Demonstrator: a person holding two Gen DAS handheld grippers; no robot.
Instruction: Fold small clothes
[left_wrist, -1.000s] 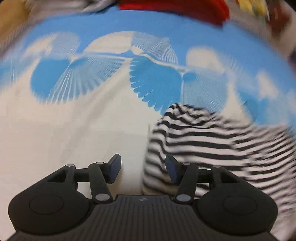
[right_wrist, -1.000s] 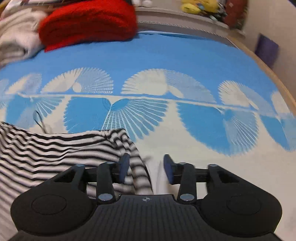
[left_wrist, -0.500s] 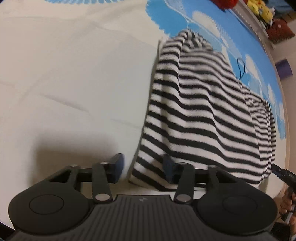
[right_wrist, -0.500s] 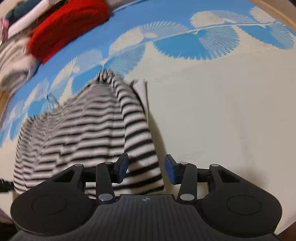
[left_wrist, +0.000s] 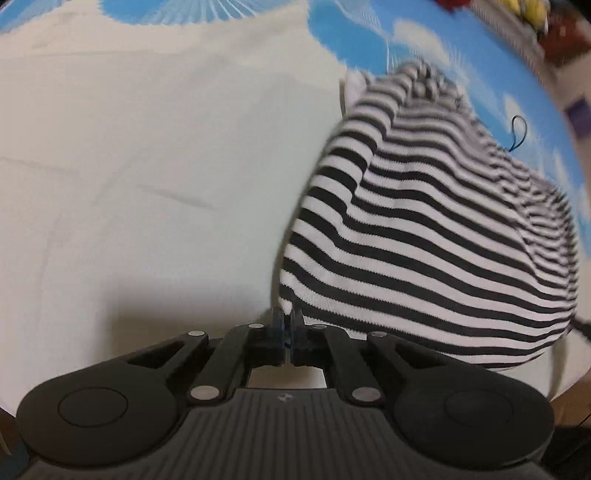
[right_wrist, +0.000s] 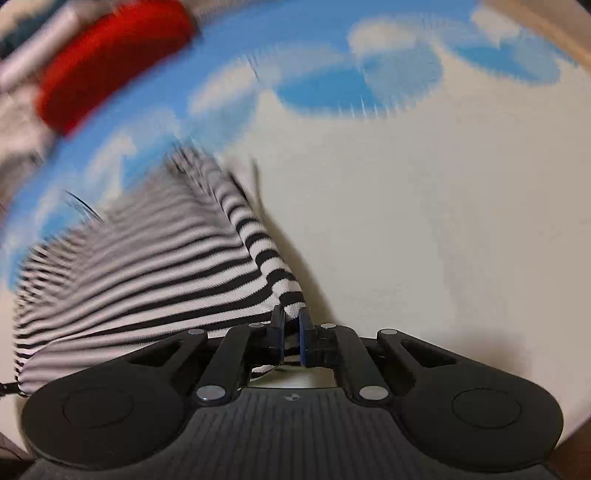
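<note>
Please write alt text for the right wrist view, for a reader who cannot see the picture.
The right gripper is shut on a corner of a black-and-white striped garment, which spreads to the left over a cream and blue patterned cloth. A blurred red fabric item lies at the far upper left.

One black-and-white striped garment (left_wrist: 424, 236) lies on one blue-and-cream patterned sheet (left_wrist: 147, 166). One red knit (right_wrist: 110, 66) sits at the far left. Two grippers: left gripper (left_wrist: 287, 323), right gripper (right_wrist: 291, 325).

A cream and blue fan-patterned bedspread (left_wrist: 155, 155) covers what seems a bed.
</note>
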